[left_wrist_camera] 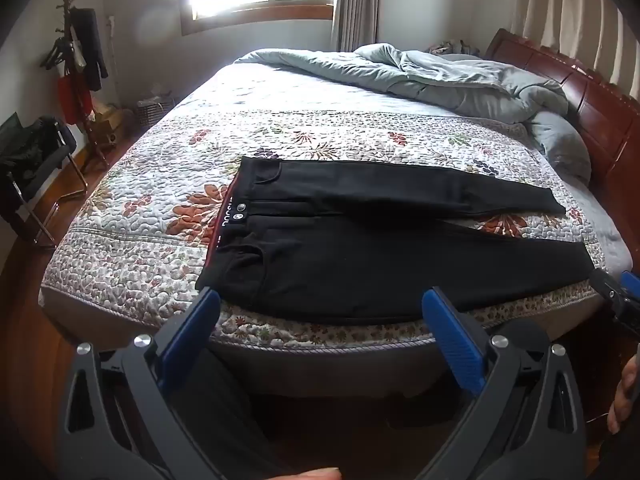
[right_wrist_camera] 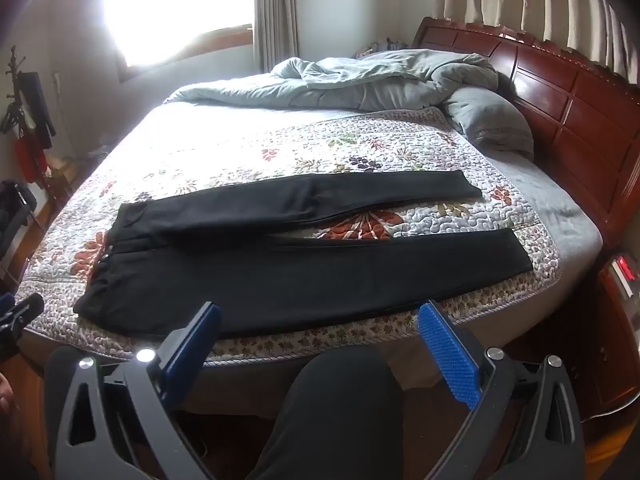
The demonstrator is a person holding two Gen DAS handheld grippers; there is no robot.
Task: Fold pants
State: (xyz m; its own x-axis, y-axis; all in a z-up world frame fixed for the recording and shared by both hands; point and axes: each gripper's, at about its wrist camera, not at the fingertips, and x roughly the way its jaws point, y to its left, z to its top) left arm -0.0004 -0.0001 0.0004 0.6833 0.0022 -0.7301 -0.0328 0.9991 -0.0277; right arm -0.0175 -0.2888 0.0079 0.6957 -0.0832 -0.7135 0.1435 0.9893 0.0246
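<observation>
Black pants (left_wrist_camera: 360, 256) lie flat on the floral quilt (left_wrist_camera: 168, 184), waistband to the left, both legs spread apart toward the right. They also show in the right wrist view (right_wrist_camera: 280, 280). My left gripper (left_wrist_camera: 320, 300) is open and empty, hovering just short of the near edge of the pants by the hip. My right gripper (right_wrist_camera: 320, 314) is open and empty, above the bed's near edge in front of the near leg. The right gripper's tip shows at the right edge of the left wrist view (left_wrist_camera: 620, 300).
A rumpled grey duvet (left_wrist_camera: 460, 80) and pillow (right_wrist_camera: 492, 124) lie at the far side by the wooden headboard (right_wrist_camera: 568, 92). A coat rack (left_wrist_camera: 76, 60) and chair (left_wrist_camera: 36, 168) stand left. A nightstand (right_wrist_camera: 616, 280) is right. My leg (right_wrist_camera: 340, 408) is below.
</observation>
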